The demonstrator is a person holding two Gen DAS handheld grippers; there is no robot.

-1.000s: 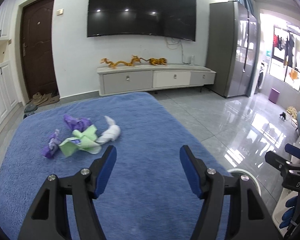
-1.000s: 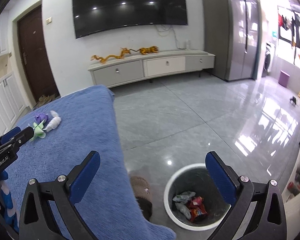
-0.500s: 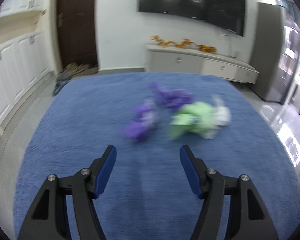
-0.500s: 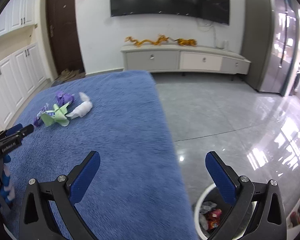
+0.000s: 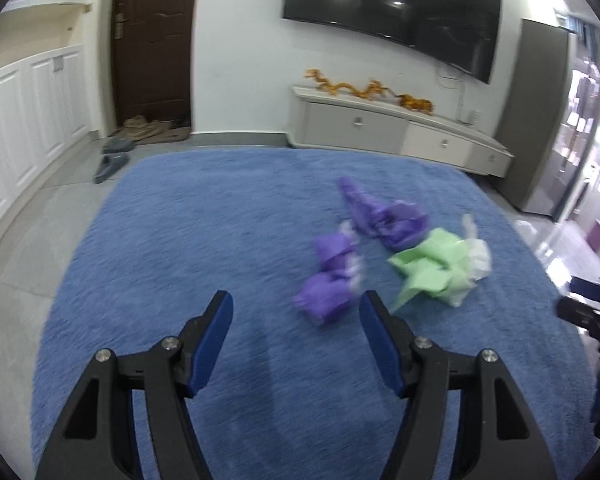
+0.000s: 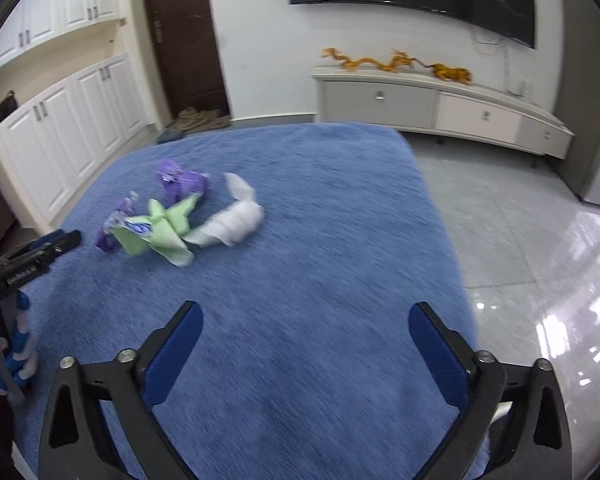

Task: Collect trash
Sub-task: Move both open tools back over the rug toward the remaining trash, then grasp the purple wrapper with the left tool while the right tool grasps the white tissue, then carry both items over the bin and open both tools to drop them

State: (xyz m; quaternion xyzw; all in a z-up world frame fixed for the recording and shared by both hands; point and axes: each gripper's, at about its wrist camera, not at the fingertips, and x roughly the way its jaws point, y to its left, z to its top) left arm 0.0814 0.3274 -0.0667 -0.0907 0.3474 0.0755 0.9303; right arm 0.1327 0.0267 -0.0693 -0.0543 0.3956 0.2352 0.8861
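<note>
from my left wrist view, my left gripper (image 5: 296,312) sits at the lower middle, jaws apart with nothing between them. the trash lies on the blue rug (image 5: 180,240) right of centre: a purple wrapper (image 5: 330,280) just beyond my right fingertip, another purple wrapper (image 5: 388,218) further back, a green wrapper (image 5: 432,264) and white tissue (image 5: 480,258) to the right.

from my right wrist view, my right gripper (image 6: 306,316) is wide and closing on nothing. the trash sits in the left middle of the frame.

blurred: purple wrappers (image 5: 328,280) | cut off: left hand-held gripper (image 6: 32,256)
</note>
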